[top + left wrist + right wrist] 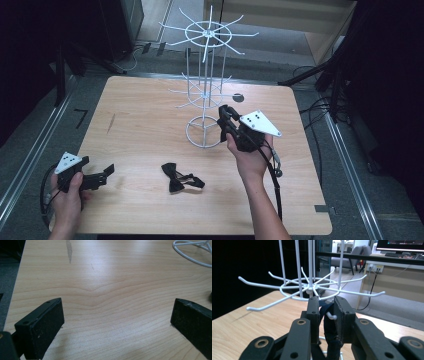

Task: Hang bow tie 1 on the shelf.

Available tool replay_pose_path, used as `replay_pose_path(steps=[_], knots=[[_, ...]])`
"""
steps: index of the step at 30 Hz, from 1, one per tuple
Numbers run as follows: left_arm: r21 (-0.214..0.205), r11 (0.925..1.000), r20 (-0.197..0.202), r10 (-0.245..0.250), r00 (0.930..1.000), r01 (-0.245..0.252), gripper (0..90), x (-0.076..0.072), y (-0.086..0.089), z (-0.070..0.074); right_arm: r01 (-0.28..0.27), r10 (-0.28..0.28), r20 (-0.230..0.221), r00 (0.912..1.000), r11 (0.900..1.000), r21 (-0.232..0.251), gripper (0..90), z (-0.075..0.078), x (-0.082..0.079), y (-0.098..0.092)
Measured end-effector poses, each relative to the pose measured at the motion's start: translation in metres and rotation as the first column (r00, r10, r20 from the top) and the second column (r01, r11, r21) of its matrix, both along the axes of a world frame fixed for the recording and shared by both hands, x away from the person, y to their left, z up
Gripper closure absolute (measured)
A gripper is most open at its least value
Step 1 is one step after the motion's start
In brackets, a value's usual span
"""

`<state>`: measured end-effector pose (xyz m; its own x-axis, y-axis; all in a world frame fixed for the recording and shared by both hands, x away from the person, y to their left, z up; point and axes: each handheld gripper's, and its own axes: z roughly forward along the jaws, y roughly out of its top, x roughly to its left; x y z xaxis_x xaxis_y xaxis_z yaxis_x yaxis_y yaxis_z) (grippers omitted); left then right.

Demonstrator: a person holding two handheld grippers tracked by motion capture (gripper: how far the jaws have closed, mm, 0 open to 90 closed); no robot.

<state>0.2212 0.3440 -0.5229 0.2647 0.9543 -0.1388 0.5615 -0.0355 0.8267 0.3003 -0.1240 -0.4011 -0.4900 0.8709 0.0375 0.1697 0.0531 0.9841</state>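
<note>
I am holding my right gripper (226, 116) raised against the lower tier of the white wire rack (206, 90), which is standing on the far middle part of the wooden table (150, 125). In the right gripper view, its jaws are standing close together with a dark strap (329, 327) pinched between them; the strap is running up through the narrow gap, and the rounded tip of one white hook (331, 315) is showing just in front of it, between the jaws. I cannot tell whether the strap is already resting on that hook or only lying beside it. Behind the jaws, the tier's arms are radiating from a central hub, each one ending in a small upturned tip.

A black bow tie (181, 177) is lying flat on the table near the front edge, between my two hands and well apart from the rack's ring base. Its two lobes are spreading to either side of a centre knot, and a thin strap is trailing from it toward my right forearm.

I am holding my left gripper (102, 172) low at the near left corner, pointing toward the bow tie. In the left gripper view, its jaws are standing wide apart over bare wood, with nothing between them.
</note>
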Motion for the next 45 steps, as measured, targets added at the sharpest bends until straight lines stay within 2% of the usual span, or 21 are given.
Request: replay_pose_path(steps=[7, 15, 16, 18, 19, 22, 26, 36, 45], knots=[[-0.001, 1.0000, -0.002, -0.001, 1.0000, 0.001, 0.0, 0.000, 0.000, 0.000, -0.006, 0.006, -0.007, 1.0000, 0.9999, -0.011, 75.4, -0.003, 0.006, 0.003], [-0.002, 1.0000, -0.002, -0.001, 1.0000, 0.001, 0.0, 0.000, 0.000, 0.000, -0.020, 0.020, -0.045, 0.9988, 0.9997, -0.010, 73.3, -0.011, 0.018, 0.007], [-0.001, 1.0000, -0.003, -0.003, 1.0000, 0.003, 0.0, 0.000, 0.000, 0.000, -0.018, 0.018, -0.052, 0.9985, 0.9998, 0.004, 69.9, -0.013, 0.019, 0.006], [-0.003, 1.0000, -0.002, -0.003, 1.0000, 0.003, 0.0, 0.000, 0.000, 0.000, -0.016, 0.016, -0.054, 0.9984, 0.9998, 0.008, 68.5, -0.014, 0.020, 0.006], [-0.004, 1.0000, -0.003, -0.001, 1.0000, 0.001, 0.0, 0.000, 0.000, 0.000, -0.015, 0.016, -0.052, 0.9985, 0.9998, 0.016, 63.9, -0.016, 0.020, 0.004], [-0.005, 1.0000, -0.003, -0.002, 1.0000, 0.002, 0.0, 0.000, 0.000, 0.000, -0.016, 0.017, -0.050, 0.9986, 0.9993, 0.034, 56.6, -0.018, 0.019, 0.000], [-0.003, 1.0000, -0.002, -0.002, 1.0000, 0.002, 0.0, 0.000, 0.000, 0.000, -0.030, 0.031, -0.056, 0.9980, 0.9993, 0.024, 50.1, -0.022, 0.016, -0.003], [-0.003, 1.0000, 0.000, -0.001, 1.0000, 0.001, 0.0, 0.000, 0.000, 0.000, -0.038, 0.038, -0.081, 0.9960, 0.9993, 0.006, 45.7, -0.038, 0.004, -0.010], [-0.004, 1.0000, -0.001, -0.001, 1.0000, 0.001, 0.0, 0.000, 0.000, 0.000, -0.034, 0.034, -0.110, 0.9933, 0.9994, 0.005, 45.3, -0.057, -0.006, -0.014]])
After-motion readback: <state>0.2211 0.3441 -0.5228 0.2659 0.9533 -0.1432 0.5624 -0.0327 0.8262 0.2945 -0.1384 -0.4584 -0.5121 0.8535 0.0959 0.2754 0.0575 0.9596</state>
